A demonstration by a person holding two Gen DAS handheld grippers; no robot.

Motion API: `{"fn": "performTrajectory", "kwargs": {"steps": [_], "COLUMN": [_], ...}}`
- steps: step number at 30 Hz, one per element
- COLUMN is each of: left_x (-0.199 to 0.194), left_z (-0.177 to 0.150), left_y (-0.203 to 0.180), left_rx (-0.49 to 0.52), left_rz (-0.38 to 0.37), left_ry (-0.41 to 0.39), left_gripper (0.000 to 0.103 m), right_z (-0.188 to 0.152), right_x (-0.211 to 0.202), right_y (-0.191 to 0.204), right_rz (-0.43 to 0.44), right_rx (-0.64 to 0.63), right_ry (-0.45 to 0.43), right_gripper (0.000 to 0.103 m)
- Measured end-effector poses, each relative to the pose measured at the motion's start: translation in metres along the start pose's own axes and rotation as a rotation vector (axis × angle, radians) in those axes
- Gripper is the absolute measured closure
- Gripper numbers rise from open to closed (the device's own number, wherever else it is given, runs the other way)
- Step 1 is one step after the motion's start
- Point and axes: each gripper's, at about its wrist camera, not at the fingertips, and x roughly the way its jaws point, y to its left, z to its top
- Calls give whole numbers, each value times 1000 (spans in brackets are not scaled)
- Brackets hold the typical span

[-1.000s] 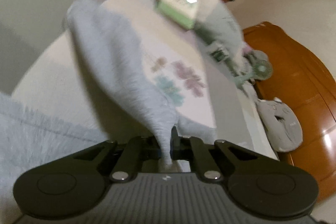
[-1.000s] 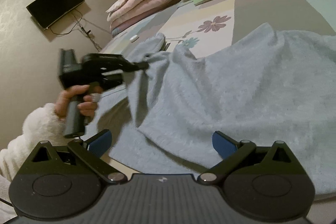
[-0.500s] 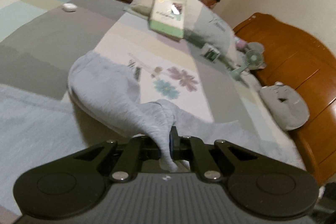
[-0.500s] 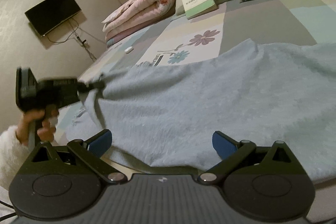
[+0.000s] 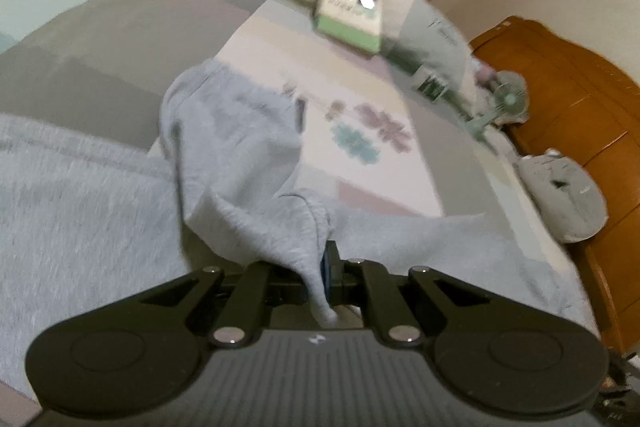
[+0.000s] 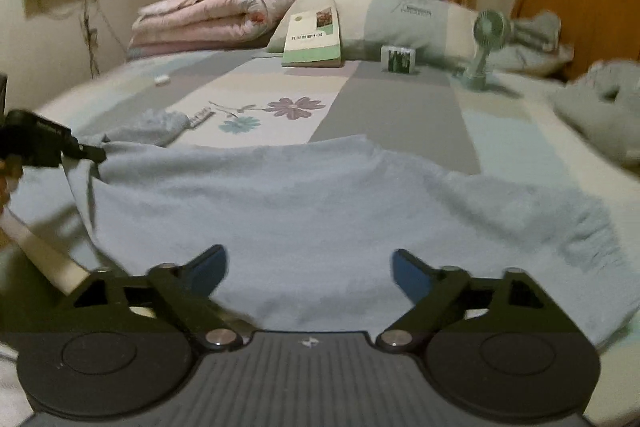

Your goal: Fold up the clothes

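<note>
Our left gripper (image 5: 320, 267) pinches a sleeve of the soft, limp pale-blue fleece top (image 6: 304, 203); right gripper (image 6: 308, 267) gapes wide above its near-edge hem, our likely second hold.

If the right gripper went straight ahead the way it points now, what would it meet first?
Most likely the light blue garment. The right gripper has its jaws open just above the spread cloth, so it would probably graze that first, though its height above the cloth is hard to judge.
</note>
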Motion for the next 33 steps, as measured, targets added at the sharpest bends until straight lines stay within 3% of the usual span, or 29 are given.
{"fn": "performTrajectory", "kwargs": {"steps": [1, 3, 6, 10, 14, 15, 16, 19, 24, 25, 28, 30, 33], "left_x": [3, 7, 8, 3, -1, -2, -4, -7, -7, -4, 4, 1, -8], "left_z": [-1, -2, -1, 3, 7, 8, 8, 11, 12, 12, 8, 8, 9], "left_y": [4, 9, 14, 10, 6, 5, 4, 0, -2, -1, 4, 4, 5], "left_rx": [-8, -31, -55, -35, -15, -10, -5, 10, 49, 54, 64, 90, 136], "left_rz": [6, 3, -5, -6, -7, -7, -7, -8, 23, 35, 66, 84, 107], "left_ry": [10, 18, 24, 24, 23, 23, 23, 23, 35, 51, 103, 123, 145], "left_gripper": [97, 97, 97, 97, 97, 97, 97, 97, 91, 89, 85, 80, 77], "right_z": [-1, -2, -7, -14, -26, -29, -33, -36, -30, -31, -35, -28, -10], "right_x": [1, 7, 9, 8, 19, 23, 27, 28, 17, 19, 16, 8, -3], "right_y": [-2, -1, 8, 25, 49, 54, 59, 64, 55, 53, 54, 49, 33], "right_rz": [-7, -41, -43, 21, -8, -26, -48, -45, 24, 36, 59, 74, 81], "right_rx": [-14, -62, -174, -325, -502, -549, -595, -666, -659, -647, -635, -583, -458], "right_ry": [14, 45, 77, 96, 133, 145, 154, 165, 205, 227, 244, 226, 153], "right_gripper": [35, 43, 44, 43, 44, 52, 74, 95, 95, 88, 82, 82, 70]}}
